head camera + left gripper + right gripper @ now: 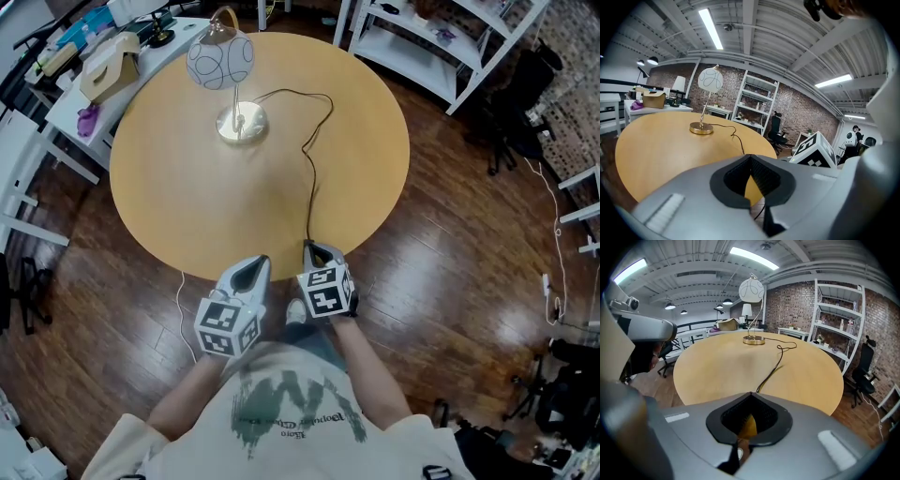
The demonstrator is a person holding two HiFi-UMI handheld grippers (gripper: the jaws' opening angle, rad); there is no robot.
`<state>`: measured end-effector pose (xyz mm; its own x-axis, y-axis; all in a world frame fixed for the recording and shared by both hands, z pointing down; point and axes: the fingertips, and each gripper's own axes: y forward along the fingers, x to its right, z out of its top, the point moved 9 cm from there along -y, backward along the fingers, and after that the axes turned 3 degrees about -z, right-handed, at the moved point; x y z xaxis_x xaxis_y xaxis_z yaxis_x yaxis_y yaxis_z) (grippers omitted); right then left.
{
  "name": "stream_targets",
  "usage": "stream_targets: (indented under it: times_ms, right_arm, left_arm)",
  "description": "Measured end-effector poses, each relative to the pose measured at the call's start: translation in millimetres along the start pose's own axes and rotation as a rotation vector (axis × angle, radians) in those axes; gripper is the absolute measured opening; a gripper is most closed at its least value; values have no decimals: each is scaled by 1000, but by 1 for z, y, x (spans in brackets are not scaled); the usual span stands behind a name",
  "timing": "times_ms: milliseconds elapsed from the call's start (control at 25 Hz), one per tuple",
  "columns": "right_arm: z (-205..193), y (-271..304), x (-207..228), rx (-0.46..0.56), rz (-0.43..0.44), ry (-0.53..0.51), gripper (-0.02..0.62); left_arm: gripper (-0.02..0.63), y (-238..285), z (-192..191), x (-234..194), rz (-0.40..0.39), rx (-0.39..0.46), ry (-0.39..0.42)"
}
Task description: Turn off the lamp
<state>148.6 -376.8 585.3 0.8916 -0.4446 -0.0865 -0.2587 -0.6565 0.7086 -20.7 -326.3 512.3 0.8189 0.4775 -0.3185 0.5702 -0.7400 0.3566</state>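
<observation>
Wood-topped and round, the table [187, 197] in the head view carries one lamp [223, 64] at its far left, with a patterned globe shade over a brass base. A single dark cord [314, 159] runs from that base to the near edge and drops off between the two grippers. The left gripper [255, 265] and right gripper [317, 251] hover side by side at that near edge, well apart from the lamp. In the left gripper view the jaws meet at their tips with nothing between them, and the lamp stands far ahead, slightly left. In the right gripper view the jaws are likewise closed and empty, and the cord leads straight from just beyond them up to the base. No view shows a switch, so the first job is probably to find one. It makes sense to follow the cord toward the base and check the stem and base. A closed tip should press a button well, while an inline switch would likely need the other gripper to steady the cord. By count there are one lamp, one cord, one table and two grippers.
</observation>
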Motion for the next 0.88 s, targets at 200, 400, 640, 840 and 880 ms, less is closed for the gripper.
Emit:
stream_targets:
  times_ms: [200,400,640,840,880]
  right_arm:
    - [5,2,-1,-45,0,-15,-3]
    - [12,6,5,-110,49,37,-2]
    - [5,5,8,-26,20,37,-2]
    - [5,4,6,12,0,10,-2]
    - [5,2,6,19,-5,12,-1]
  left_arm:
    - [-2,-1,0,0,-3,-1,0]
    - [-2,-2,1,-2,-5,3,1]
    - [-2,-8,5,-4,1,15,4]
    - [-2,-14,9,-9,12,28,2]
    - [-2,-16,9,-10,13,30,0]
